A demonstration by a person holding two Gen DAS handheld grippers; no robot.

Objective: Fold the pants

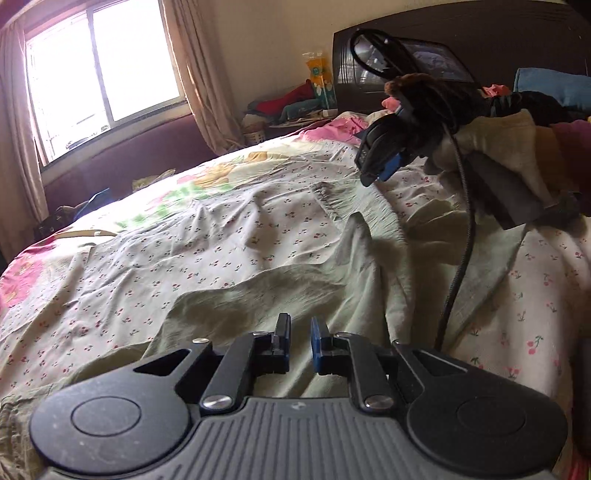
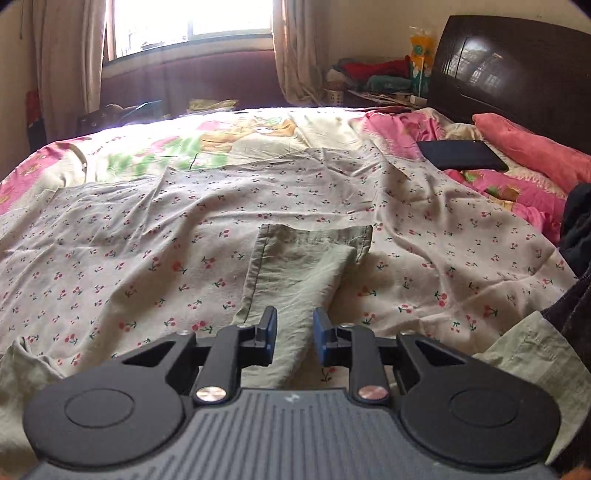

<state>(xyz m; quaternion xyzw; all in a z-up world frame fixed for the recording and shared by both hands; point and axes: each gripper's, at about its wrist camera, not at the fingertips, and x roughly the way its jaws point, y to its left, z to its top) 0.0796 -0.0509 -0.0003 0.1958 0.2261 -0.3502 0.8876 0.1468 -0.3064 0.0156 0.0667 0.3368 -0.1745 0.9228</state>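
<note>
Pale green pants (image 1: 295, 291) lie crumpled on a cherry-print sheet (image 1: 184, 251) on the bed. My left gripper (image 1: 300, 334) is open and empty, low over the pants. The right gripper (image 1: 380, 166) shows in the left wrist view at upper right, held in a gloved hand above the pants, trailing a black cable. In the right wrist view, a pant leg with its hem (image 2: 314, 251) stretches away from my right gripper (image 2: 294, 325), which is open with the cloth lying between and under the fingers. Another part of the pants (image 2: 535, 354) lies at the right edge.
A dark headboard (image 2: 517, 74) stands at the right. A pink pillow (image 2: 532, 147) and a black flat object (image 2: 461, 155) lie near it. Piled clothes (image 2: 373, 74) sit on a side table. A window with curtains (image 2: 192, 22) is beyond the bed.
</note>
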